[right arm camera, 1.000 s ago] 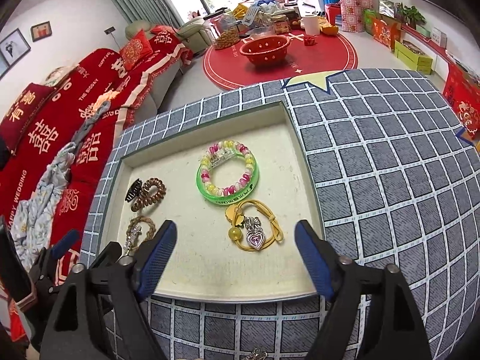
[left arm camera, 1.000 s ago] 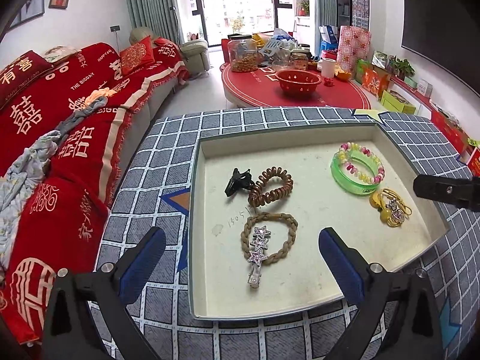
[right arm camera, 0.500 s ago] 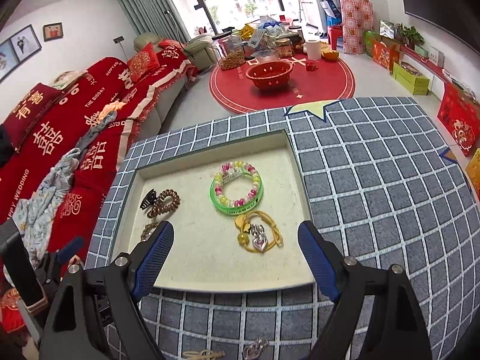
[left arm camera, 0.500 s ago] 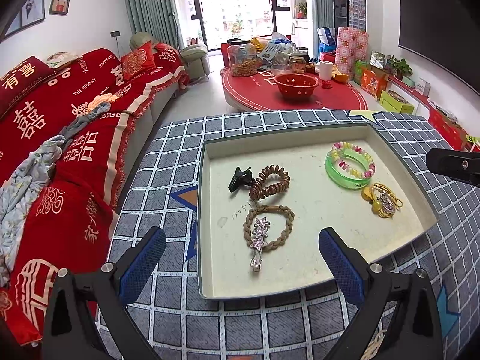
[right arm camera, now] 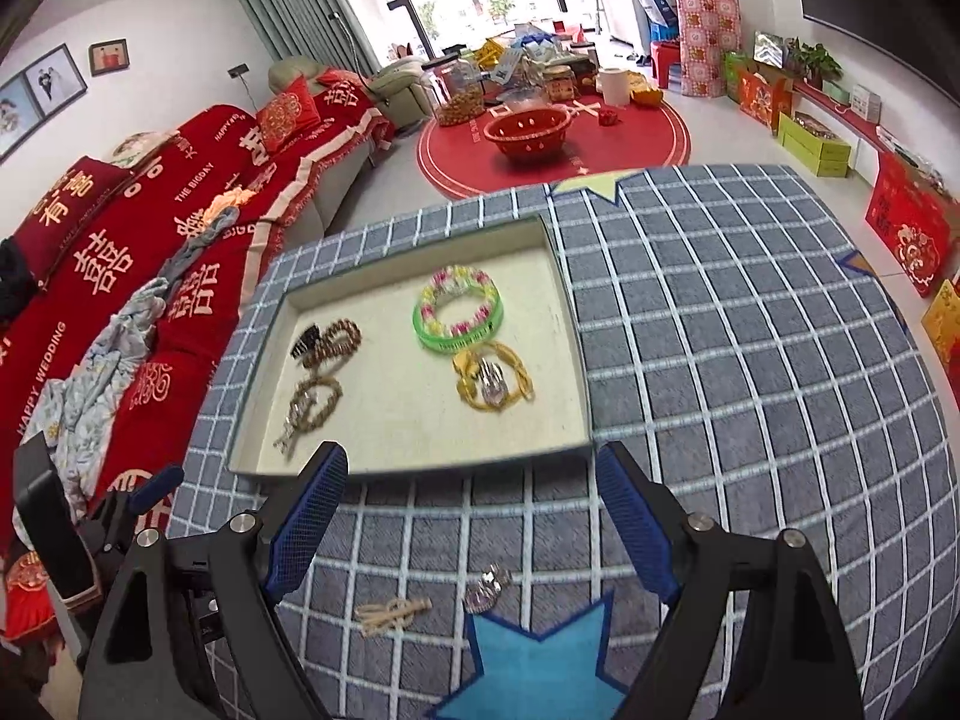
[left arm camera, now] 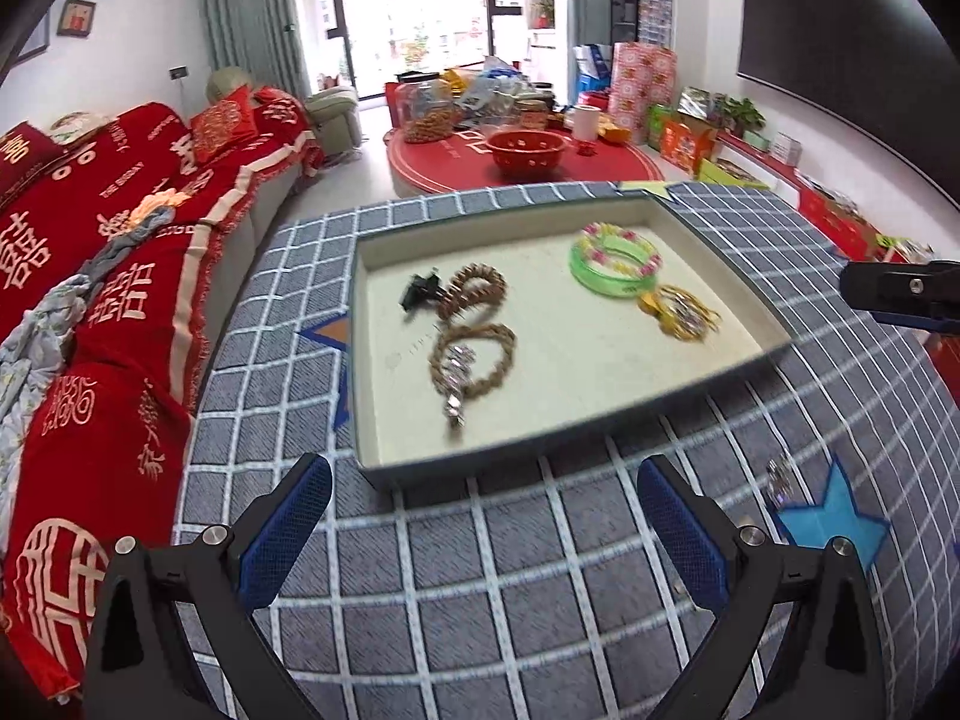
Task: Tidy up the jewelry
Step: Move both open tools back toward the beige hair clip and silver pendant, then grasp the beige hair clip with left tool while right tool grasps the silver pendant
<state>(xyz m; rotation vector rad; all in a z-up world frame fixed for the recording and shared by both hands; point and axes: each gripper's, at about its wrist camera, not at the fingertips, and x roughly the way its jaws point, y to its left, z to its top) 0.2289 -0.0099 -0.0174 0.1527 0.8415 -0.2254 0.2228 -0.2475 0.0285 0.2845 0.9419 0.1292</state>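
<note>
I hold left gripper [left arm camera: 480, 531] and right gripper [right arm camera: 468, 519] angled down over checked cloth [right arm camera: 750, 360], jaws spread wide, both empty. Tray [right arm camera: 576, 324] with bracelets lies ahead. Versus earlier: both pulled back off tray; tan hair tie [right arm camera: 390, 611] and silver clip [right arm camera: 487, 587] now visible on cloth.

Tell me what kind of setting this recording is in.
A home living room, likely decorated for a wedding: a long sofa with red covers, a round red table with a red basket and snacks, balcony doors with curtains, and framed photos on the wall.
</note>
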